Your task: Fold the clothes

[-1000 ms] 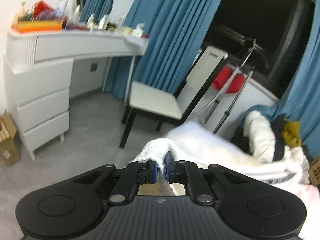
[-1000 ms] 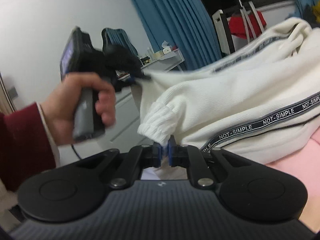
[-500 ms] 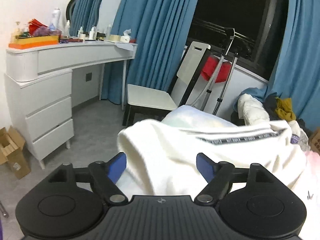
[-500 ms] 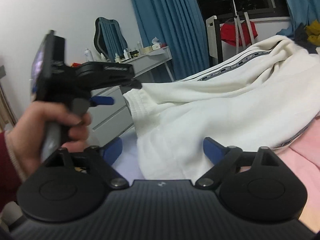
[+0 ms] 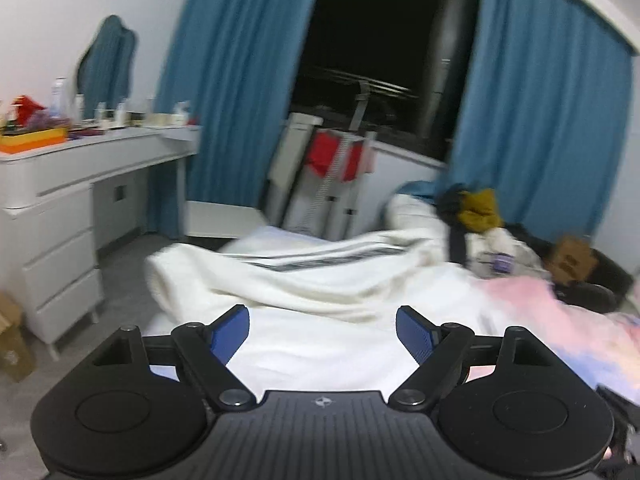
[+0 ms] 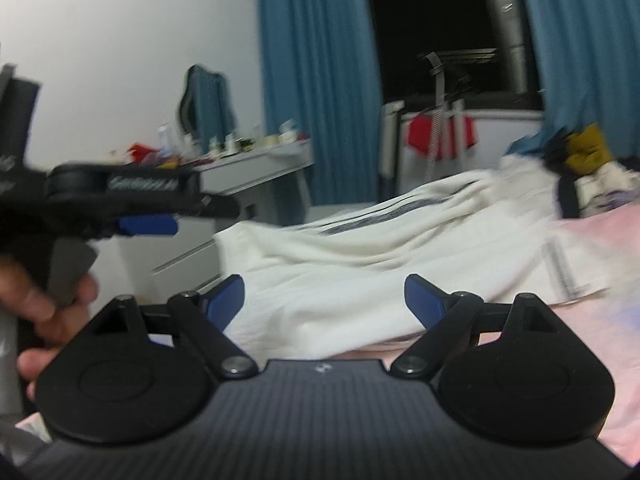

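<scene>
I see one white sweater (image 5: pixel 320 280) with a dark striped band lying spread on the bed (image 5: pixel 568 320), ahead of both tools. My left hand-held gripper (image 5: pixel 322 330) has just been opening: jaws wide, nothing between them. My right hand-held gripper (image 6: pixel 324 300) likewise, wide and empty. One orange tray (image 5: pixel 32 142) on the bench (image 5: pixel 100 160) holds blurred clutter.

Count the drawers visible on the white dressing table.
3, stacked in the pedestal of the white dressing table at the left of the left wrist view: top drawer, middle drawer, bottom drawer. Others may be hidden.
</scene>
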The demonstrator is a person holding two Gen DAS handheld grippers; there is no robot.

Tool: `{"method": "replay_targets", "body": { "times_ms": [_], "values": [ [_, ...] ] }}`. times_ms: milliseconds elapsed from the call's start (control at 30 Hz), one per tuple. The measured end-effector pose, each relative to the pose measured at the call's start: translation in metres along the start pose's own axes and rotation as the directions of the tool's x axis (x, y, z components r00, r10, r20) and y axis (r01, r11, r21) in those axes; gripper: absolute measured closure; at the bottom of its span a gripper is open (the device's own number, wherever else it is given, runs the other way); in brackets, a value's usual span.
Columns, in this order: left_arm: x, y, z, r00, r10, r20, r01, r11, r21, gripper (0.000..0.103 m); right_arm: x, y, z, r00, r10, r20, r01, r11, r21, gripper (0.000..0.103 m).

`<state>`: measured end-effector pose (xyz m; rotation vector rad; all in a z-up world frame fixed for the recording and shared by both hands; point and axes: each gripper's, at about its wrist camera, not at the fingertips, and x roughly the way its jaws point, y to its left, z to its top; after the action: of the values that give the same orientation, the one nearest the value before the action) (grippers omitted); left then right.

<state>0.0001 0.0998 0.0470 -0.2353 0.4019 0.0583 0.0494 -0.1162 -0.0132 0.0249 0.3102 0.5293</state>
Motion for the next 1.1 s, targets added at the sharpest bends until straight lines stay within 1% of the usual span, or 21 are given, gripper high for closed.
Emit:
{"method": "replay_targets", "body": {
  "times_ms": [200, 267, 367, 433, 533, 633, 733, 800, 867, 933, 1033, 1100],
  "values": [
    [-0.015, -0.086, -0.027, 0.996, -0.086, 0.011, 0.085, 0.995, 0.041, 0.020, -0.046, -0.057, 0.006, 0.990, -0.138, 0.024, 0.137, 0.990, 0.019, 0.015],
    [-0.015, -0.102, -0.039, 0.992, -0.123, 0.011, 0.122, 0.992, 0.042, 0.020, -0.055, -0.072, 0.004, 0.985, -0.169, 0.023, 0.169, 0.986, 0.009, 0.015],
    [-0.012, -0.123, -0.062, 0.991, -0.136, 0.002, 0.136, 0.989, 0.065, 0.020, -0.060, -0.090, -0.006, 0.977, -0.208, 0.041, 0.209, 0.978, -0.013, 0.015],
    [-0.006, -0.129, -0.078, 0.989, -0.146, -0.024, 0.148, 0.986, 0.083, 0.020, -0.060, -0.101, -0.018, 0.971, -0.231, 0.053, 0.231, 0.973, 0.011, 0.015],
    [0.004, -0.125, -0.093, 0.989, -0.128, -0.067, 0.136, 0.983, 0.120, 0.021, -0.055, -0.118, -0.040, 0.968, -0.249, 0.038, 0.246, 0.966, 0.083, 0.015],
    [0.011, -0.116, -0.095, 0.991, -0.111, -0.071, 0.120, 0.983, 0.139, 0.021, -0.053, -0.128, -0.050, 0.969, -0.247, -0.002, 0.244, 0.958, 0.152, 0.015],
    [0.016, -0.102, -0.091, 0.991, -0.115, -0.071, 0.123, 0.987, 0.108, 0.021, -0.057, -0.125, -0.048, 0.969, -0.246, 0.011, 0.242, 0.960, 0.139, 0.015],
    [0.021, -0.089, -0.081, 0.991, -0.116, -0.072, 0.122, 0.988, 0.095, 0.021, -0.058, -0.122, -0.048, 0.967, -0.254, 0.021, 0.250, 0.960, 0.124, 0.015],
    [0.023, -0.083, -0.078, 0.991, -0.111, -0.078, 0.118, 0.989, 0.091, 0.021, -0.057, -0.122, -0.049, 0.966, -0.257, 0.002, 0.254, 0.958, 0.132, 0.015],
    [0.026, -0.080, -0.078, 0.991, -0.106, -0.085, 0.114, 0.989, 0.092, 0.021, -0.056, -0.122, -0.049, 0.967, -0.256, -0.014, 0.255, 0.956, 0.144, 0.015],
    [0.033, -0.082, -0.078, 0.990, -0.105, -0.098, 0.115, 0.988, 0.100, 0.022, -0.061, -0.121, -0.048, 0.964, -0.267, -0.015, 0.266, 0.953, 0.144, 0.015],
    [0.042, -0.087, -0.074, 0.988, -0.115, -0.106, 0.128, 0.983, 0.128, 0.022, -0.064, -0.121, -0.049, 0.959, -0.283, -0.018, 0.282, 0.948, 0.147, 0.015]
  ]
}}
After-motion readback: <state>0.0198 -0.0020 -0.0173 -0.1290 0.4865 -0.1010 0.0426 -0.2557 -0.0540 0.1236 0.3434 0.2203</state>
